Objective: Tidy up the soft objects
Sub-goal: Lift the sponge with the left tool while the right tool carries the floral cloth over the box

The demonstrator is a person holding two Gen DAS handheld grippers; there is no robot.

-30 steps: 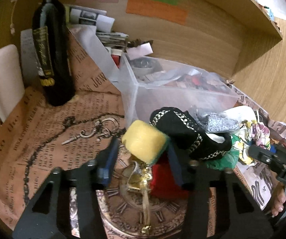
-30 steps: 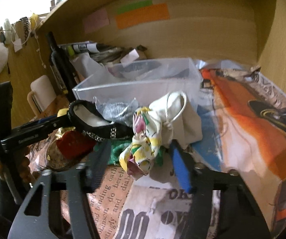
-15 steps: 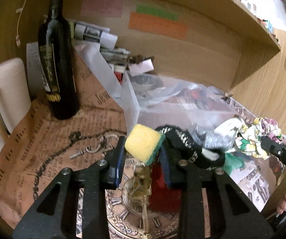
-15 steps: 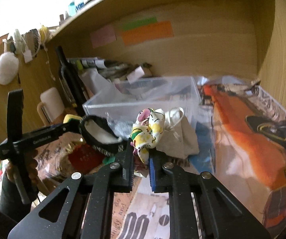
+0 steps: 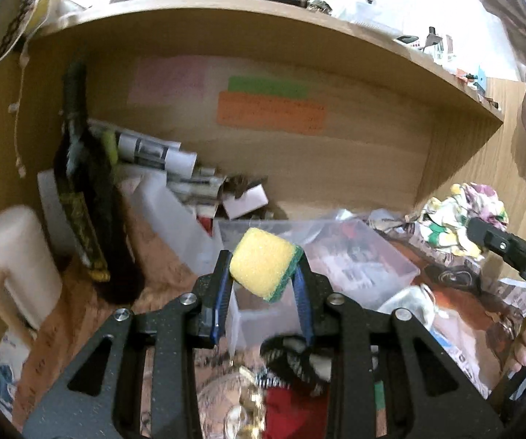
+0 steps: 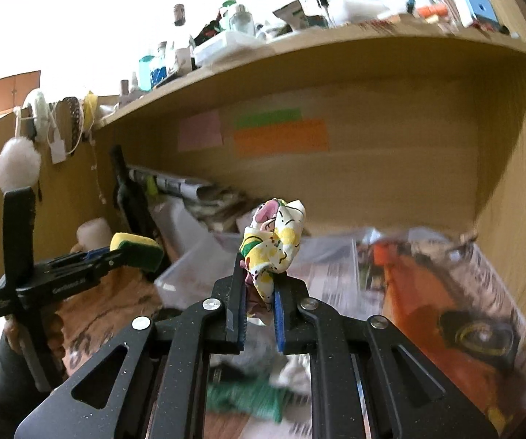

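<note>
My left gripper [image 5: 263, 274] is shut on a yellow sponge with a green scrub side [image 5: 264, 262] and holds it up in front of the clear plastic bin [image 5: 391, 256]. The sponge also shows in the right wrist view [image 6: 136, 248], at the left. My right gripper [image 6: 259, 278] is shut on a crumpled floral cloth [image 6: 273, 245], lifted above the desk; it also shows in the left wrist view [image 5: 460, 216], at the right. A black chain-trimmed item [image 5: 292, 362], a red cloth [image 5: 292, 409] and a green cloth [image 6: 248, 398] lie below on the desk.
A dark wine bottle [image 5: 87, 197] and a cream mug [image 5: 21, 263] stand at the left. Rolled papers [image 5: 160, 157] fill the back corner. A wooden shelf [image 5: 263, 25] hangs overhead, with the side wall [image 6: 511, 190] on the right. A beige pouch [image 5: 413, 300] lies by the bin.
Both grippers closed on their objects, then rose from the desk. The sponge and the floral cloth are now held high, and the views tilted up toward the shelf.
</note>
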